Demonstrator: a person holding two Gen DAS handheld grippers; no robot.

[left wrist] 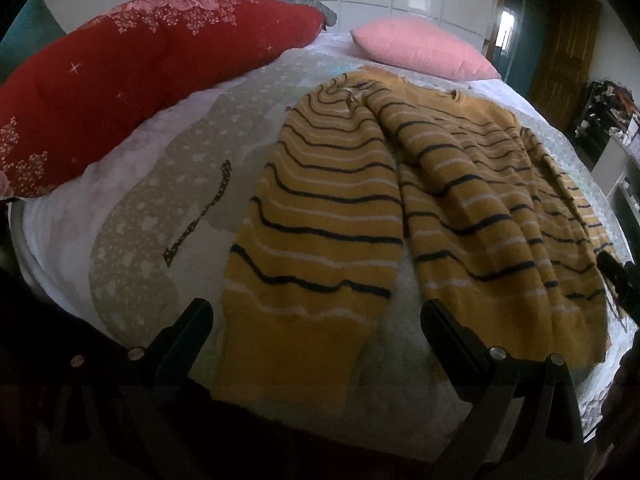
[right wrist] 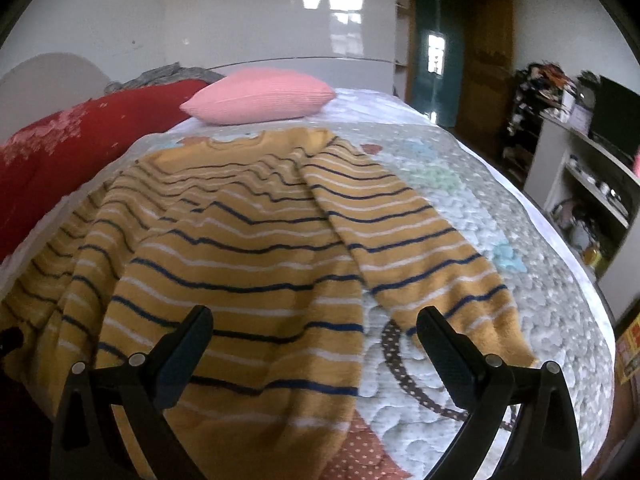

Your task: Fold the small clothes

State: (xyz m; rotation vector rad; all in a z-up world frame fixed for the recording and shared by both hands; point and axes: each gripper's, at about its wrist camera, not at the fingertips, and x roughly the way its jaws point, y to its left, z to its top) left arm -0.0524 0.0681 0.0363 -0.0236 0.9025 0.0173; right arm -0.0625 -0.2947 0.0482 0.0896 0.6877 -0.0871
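Left wrist view: your left gripper is spread wide over the near cuff of the mustard-yellow striped knit sweater, lying rumpled on the quilted bed cover. Right gripper is spread too, holding nothing. Pinch carelessly and you'll probably snag quilt or bunch that wrinkled body.

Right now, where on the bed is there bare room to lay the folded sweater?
One free patch lies between the red quilt and the striped sweater; another between the sweater's right sleeve and the bed's right edge. The sweater crowds the middle, and a pink pillow fills the head.
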